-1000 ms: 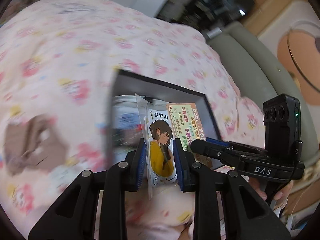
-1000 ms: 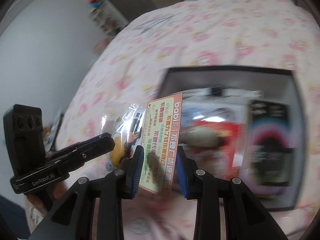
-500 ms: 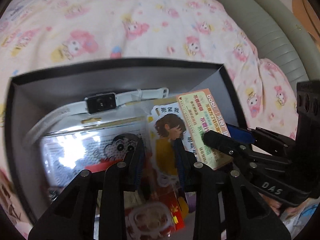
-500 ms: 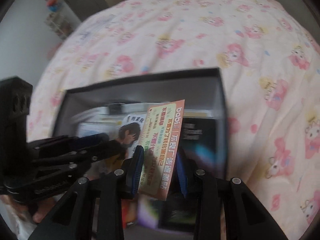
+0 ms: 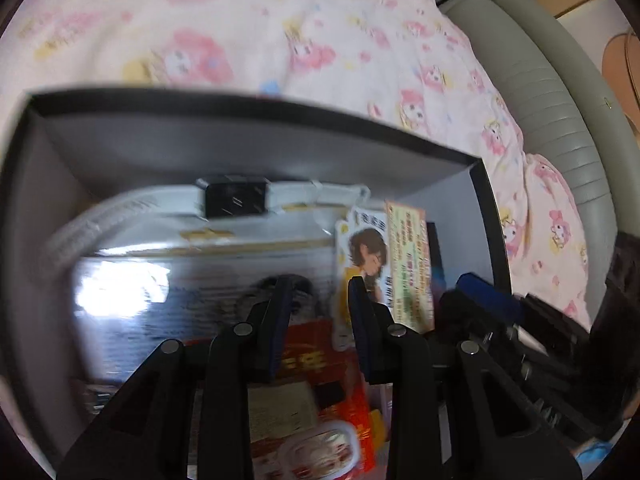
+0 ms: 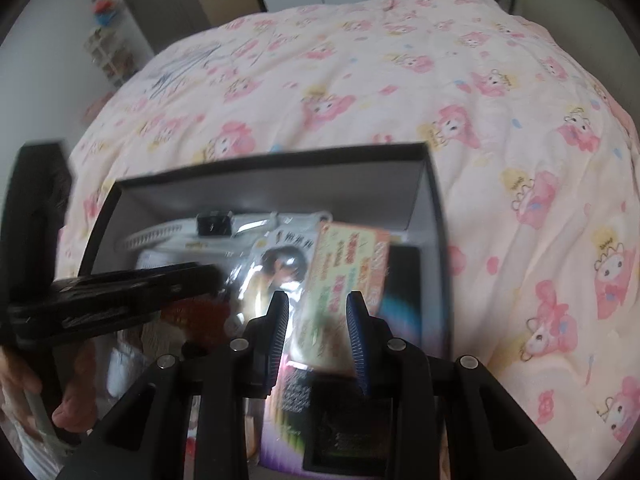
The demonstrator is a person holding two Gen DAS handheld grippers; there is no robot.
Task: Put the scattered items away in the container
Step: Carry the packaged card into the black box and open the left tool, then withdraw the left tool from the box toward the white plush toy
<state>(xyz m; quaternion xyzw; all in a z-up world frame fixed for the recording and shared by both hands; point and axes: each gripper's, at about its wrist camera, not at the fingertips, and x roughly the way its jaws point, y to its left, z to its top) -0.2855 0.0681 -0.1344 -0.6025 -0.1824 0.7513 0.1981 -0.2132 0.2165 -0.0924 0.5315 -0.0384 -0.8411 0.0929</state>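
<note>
Left gripper (image 5: 318, 300) fingers stood apart; the girl sticker pack (image 5: 362, 268) sat against the right pad, and I can't tell if it was clamped. Right gripper (image 6: 318, 320) fingers bracketed the orange-green card (image 6: 340, 280); grip unclear through blur. Both items hung inside the black box (image 6: 256, 184), mid-frame, over a white-strap watch (image 5: 236, 198) and packets. Box sat on the pink cartoon-print bed (image 6: 400, 80).

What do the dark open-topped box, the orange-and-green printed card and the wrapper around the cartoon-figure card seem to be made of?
Dark open-topped box: probably rigid cardboard, matt, given its thin, flat, straight walls.
Orange-and-green printed card: likely thin paperboard, as it stays flat and stiff while upright.
Wrapper around the cartoon-figure card: clear glossy plastic film, judging by its glare and see-through edges.
</note>
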